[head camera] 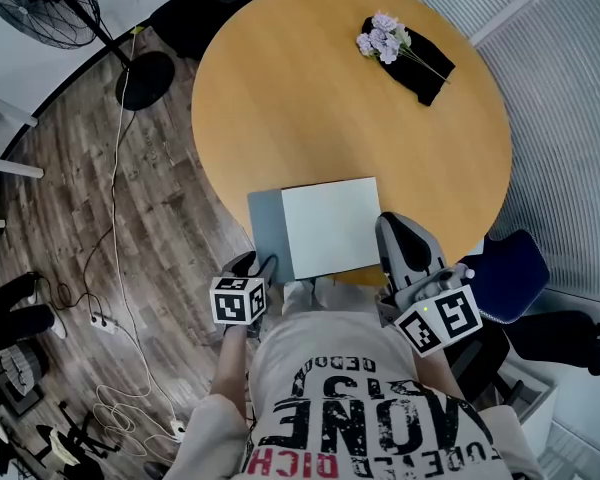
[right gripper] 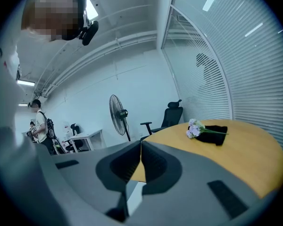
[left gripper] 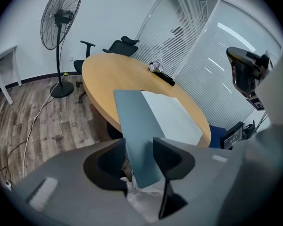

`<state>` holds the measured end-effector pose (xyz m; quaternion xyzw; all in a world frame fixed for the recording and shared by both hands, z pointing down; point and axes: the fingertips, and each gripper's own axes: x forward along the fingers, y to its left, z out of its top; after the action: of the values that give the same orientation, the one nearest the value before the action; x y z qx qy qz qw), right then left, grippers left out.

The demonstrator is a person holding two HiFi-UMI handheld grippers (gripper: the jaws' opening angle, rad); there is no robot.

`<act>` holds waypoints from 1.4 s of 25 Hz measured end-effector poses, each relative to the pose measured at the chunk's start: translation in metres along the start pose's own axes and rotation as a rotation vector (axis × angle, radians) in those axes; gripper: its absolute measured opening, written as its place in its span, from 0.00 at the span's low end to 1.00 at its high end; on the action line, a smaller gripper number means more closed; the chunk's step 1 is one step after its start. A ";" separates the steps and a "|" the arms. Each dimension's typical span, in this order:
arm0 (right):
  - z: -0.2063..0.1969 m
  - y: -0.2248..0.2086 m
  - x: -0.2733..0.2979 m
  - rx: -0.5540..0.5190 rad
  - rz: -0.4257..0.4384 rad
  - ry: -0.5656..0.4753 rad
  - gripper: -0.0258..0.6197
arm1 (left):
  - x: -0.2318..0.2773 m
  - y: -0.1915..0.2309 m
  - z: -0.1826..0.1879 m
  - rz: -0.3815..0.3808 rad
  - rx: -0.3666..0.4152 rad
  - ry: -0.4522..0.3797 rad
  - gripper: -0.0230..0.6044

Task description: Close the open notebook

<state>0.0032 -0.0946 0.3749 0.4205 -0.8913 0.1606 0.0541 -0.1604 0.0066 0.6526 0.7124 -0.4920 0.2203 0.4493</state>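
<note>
The notebook lies at the near edge of the round wooden table, its white page flat and facing up. Its grey-blue cover stands raised at the page's left side. In the left gripper view this cover runs up between the jaws of my left gripper, which stand wide apart and do not press on it. That left gripper sits at the cover's near left corner. My right gripper rests beside the page's right edge, jaws shut with nothing between them.
Purple flowers lie on a black cloth at the table's far side. A standing fan and cables are on the wooden floor to the left. A blue chair stands at the right, office chairs beyond the table.
</note>
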 end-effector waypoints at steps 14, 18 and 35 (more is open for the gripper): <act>0.001 -0.003 0.002 0.005 -0.028 -0.004 0.06 | 0.014 0.006 -0.005 -0.056 -0.054 0.052 0.35; 0.001 -0.003 0.003 0.008 -0.029 -0.007 0.06 | 0.015 0.005 -0.005 -0.064 -0.068 0.064 0.33; 0.002 0.002 0.008 0.009 -0.012 -0.005 0.06 | 0.002 0.007 0.002 -0.016 -0.012 0.065 0.12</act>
<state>-0.0035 -0.0995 0.3744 0.4267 -0.8881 0.1631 0.0508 -0.1663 0.0027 0.6564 0.7060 -0.4730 0.2367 0.4710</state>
